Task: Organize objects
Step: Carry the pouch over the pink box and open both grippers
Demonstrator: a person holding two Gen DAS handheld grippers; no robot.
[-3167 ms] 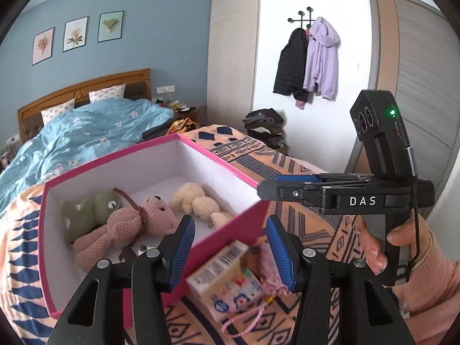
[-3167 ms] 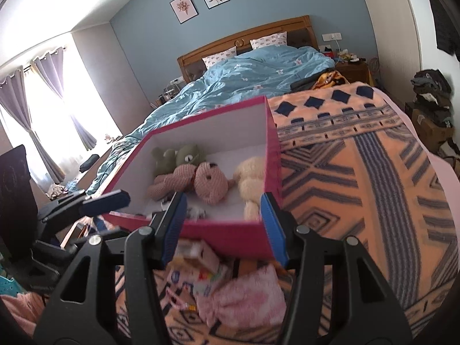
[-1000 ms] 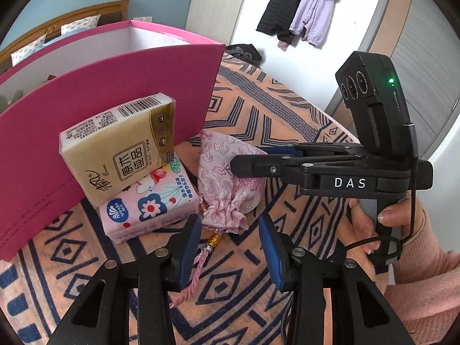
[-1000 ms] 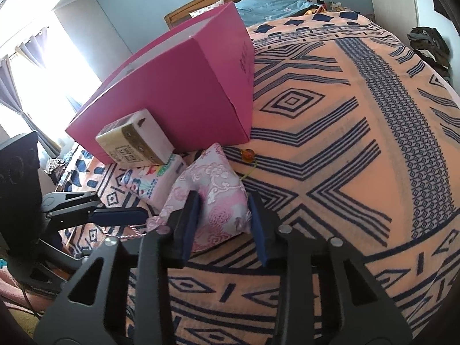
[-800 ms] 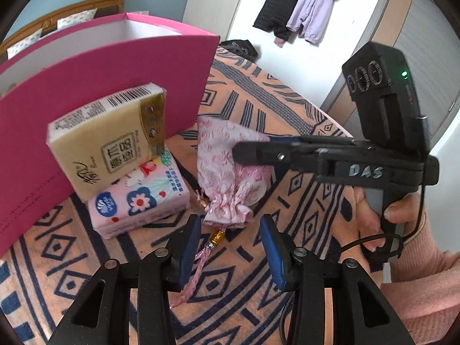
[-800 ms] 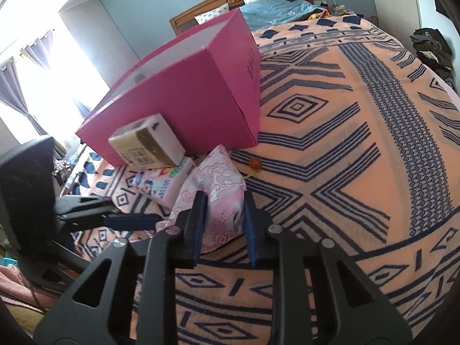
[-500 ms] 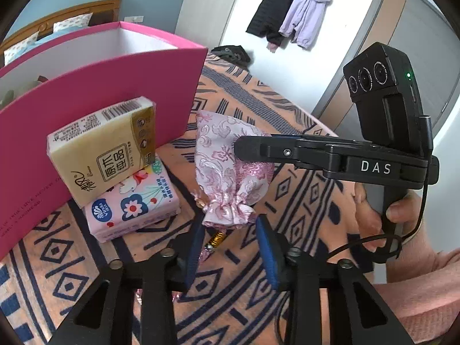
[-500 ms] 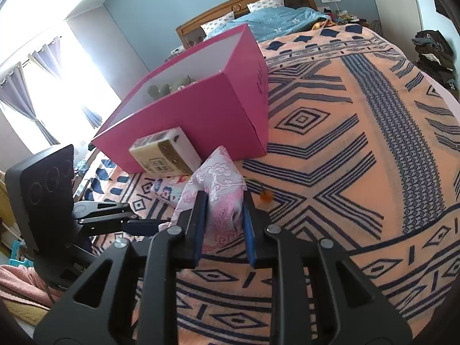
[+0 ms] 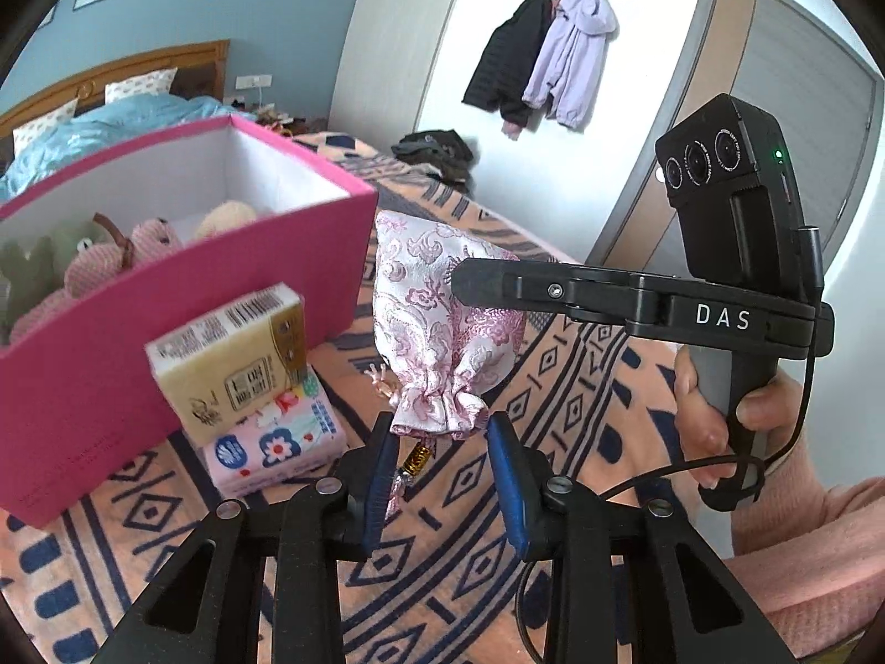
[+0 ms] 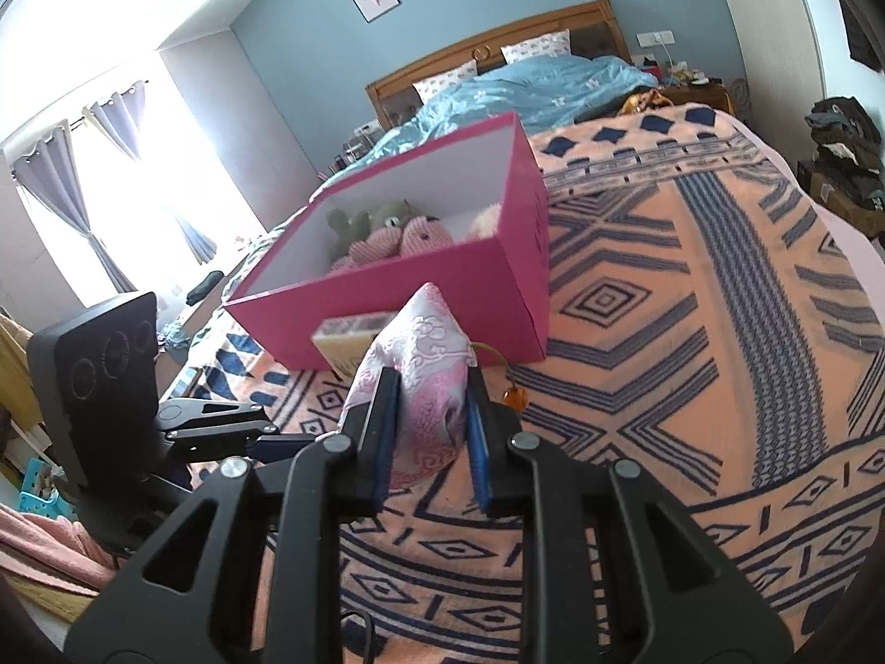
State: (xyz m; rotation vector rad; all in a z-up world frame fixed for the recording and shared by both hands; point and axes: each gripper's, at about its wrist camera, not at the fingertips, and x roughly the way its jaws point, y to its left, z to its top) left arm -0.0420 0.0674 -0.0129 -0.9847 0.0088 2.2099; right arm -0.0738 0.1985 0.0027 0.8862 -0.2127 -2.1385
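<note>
**Pouch lifted, box next**

Left wrist view: left gripper (image 9: 440,462) clamped on the gathered neck and cord of the pink brocade pouch (image 9: 442,326); long axis near upright, neck down, held just beside the pink box (image 9: 354,254).

Right wrist view: right gripper (image 10: 430,425) pinching the pouch body. Likely next: carry over the rim, release inside.
</note>
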